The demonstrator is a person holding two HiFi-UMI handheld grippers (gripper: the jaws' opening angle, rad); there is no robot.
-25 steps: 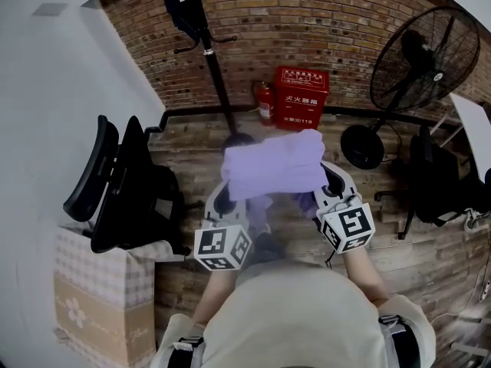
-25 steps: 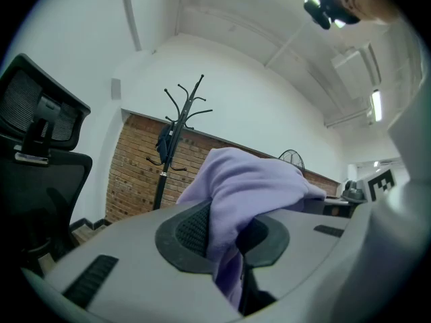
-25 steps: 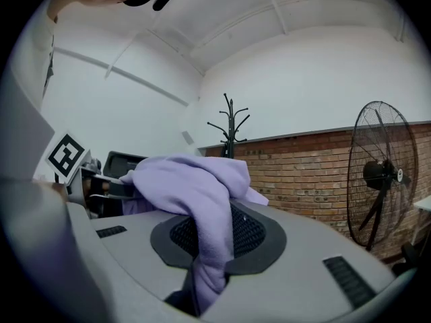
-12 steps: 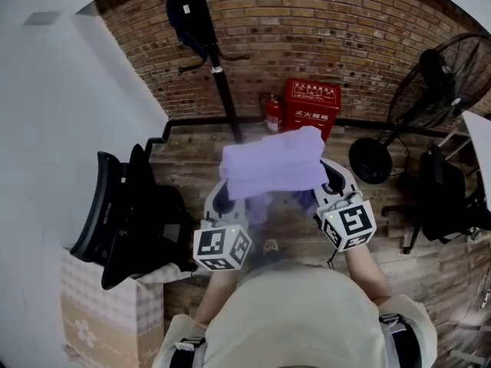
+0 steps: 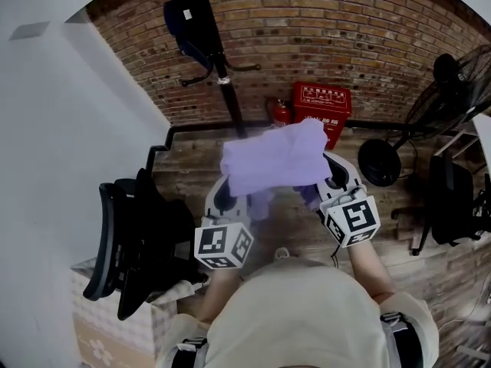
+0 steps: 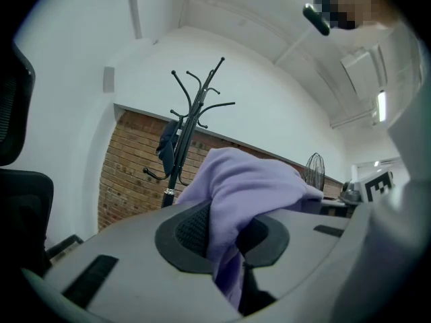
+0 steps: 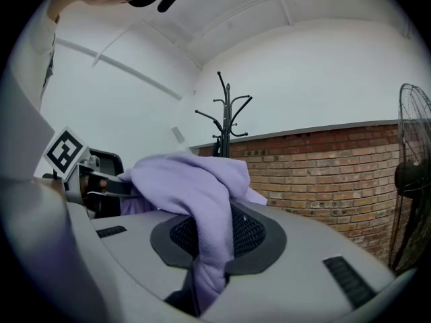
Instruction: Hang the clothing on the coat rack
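A lavender garment (image 5: 275, 159) is stretched between my two grippers above the wooden floor. My left gripper (image 5: 228, 192) is shut on its left edge, and the purple cloth (image 6: 236, 200) is pinched between the jaws in the left gripper view. My right gripper (image 5: 326, 182) is shut on the right edge, where the cloth (image 7: 205, 214) hangs through the jaws. The black coat rack (image 5: 219, 60) stands ahead by the brick wall, a dark item (image 5: 180, 25) hanging on it. Its bare upper hooks (image 6: 202, 96) show in the left gripper view, and the rack (image 7: 225, 116) also rises beyond the cloth in the right gripper view.
A black office chair (image 5: 134, 240) stands at the left beside a cardboard box (image 5: 115, 336). A red fire-equipment box (image 5: 322, 110) and an extinguisher (image 5: 281, 113) sit against the brick wall. A floor fan (image 5: 437, 106) and another chair (image 5: 453, 205) are at the right.
The view has advanced toward the brick wall and coat rack; the chair and box slid down the left side. Both grippers keep the garment held the same way.
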